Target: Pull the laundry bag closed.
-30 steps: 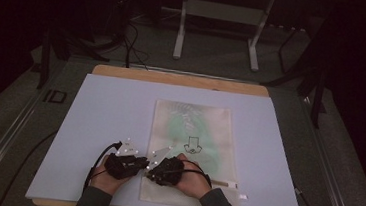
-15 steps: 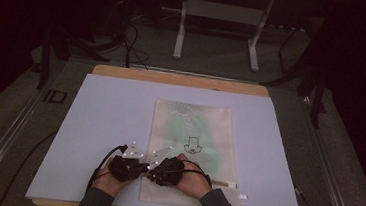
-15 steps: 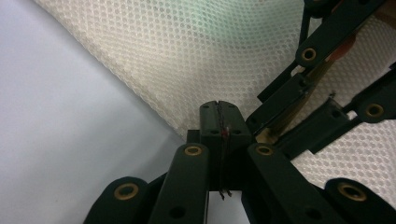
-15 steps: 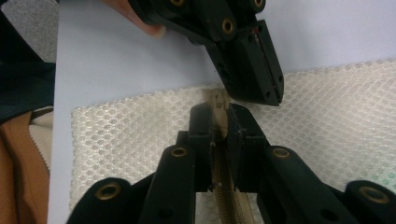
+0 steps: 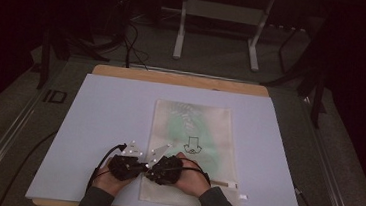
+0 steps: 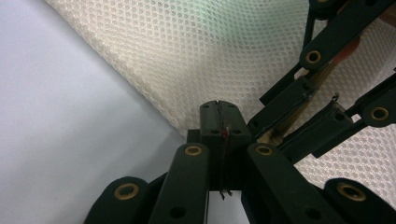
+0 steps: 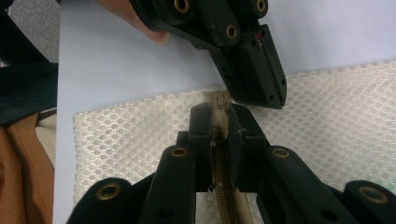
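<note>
Cream mesh bag (image 5: 190,149) (green contents showing through) is lying flat; left gripper (image 6: 218,122) is pinching its edge, right gripper (image 7: 219,122) is pinching its zipper (image 7: 227,186).

Both forearms come in from the near edge, hands close together low over the surface. The left gripper (image 5: 137,167) points right, its jaws pressed tight together with only a thin seam between them. The right gripper (image 5: 151,173) points left, tip just beside the left one's, its jaws closed on a beige zipper end (image 7: 219,105).
</note>
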### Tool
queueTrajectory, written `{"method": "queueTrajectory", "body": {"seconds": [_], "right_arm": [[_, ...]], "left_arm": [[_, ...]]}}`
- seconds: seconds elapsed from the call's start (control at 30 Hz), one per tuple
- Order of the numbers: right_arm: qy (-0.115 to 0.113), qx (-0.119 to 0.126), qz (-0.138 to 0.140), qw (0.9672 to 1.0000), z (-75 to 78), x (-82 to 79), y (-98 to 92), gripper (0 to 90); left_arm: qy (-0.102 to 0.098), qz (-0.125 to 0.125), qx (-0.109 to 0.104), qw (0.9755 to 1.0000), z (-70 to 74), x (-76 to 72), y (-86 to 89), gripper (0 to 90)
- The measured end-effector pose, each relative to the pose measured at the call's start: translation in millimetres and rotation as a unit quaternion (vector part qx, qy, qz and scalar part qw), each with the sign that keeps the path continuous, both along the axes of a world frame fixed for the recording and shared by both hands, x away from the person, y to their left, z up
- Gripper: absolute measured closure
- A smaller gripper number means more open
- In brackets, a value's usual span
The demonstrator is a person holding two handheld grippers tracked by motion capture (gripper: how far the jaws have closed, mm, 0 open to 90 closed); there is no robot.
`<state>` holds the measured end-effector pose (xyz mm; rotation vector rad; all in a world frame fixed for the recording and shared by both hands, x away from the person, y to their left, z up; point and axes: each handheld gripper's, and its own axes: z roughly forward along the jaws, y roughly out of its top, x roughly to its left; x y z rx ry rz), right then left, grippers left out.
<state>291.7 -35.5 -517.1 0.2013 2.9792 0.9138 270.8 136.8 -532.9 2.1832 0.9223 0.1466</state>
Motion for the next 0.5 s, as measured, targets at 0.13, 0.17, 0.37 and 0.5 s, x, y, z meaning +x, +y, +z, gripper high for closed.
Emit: {"method": "queueTrajectory", "body": {"seconds": [0.13,0.17,0.37,0.5], "right_arm": [[-0.007,-0.008,0.006,0.9999,1.3,-0.1,0.5,81.9],[-0.009,-0.008,0.008,0.9999,1.1,-0.3,0.6,82.0],[-0.021,-0.019,0.019,0.9994,2.1,-1.2,0.4,82.2],[-0.033,-0.023,0.021,0.9990,2.7,-3.5,-0.6,82.3]], "left_arm": [[0.005,0.002,-0.002,1.0000,-0.1,0.7,0.6,89.5],[0.004,0.002,-0.001,1.0000,-0.1,0.5,0.3,89.5],[0.005,0.004,0.003,1.0000,0.3,0.1,-0.9,89.6],[0.006,0.004,0.004,1.0000,0.5,0.4,-1.0,89.6]]}}
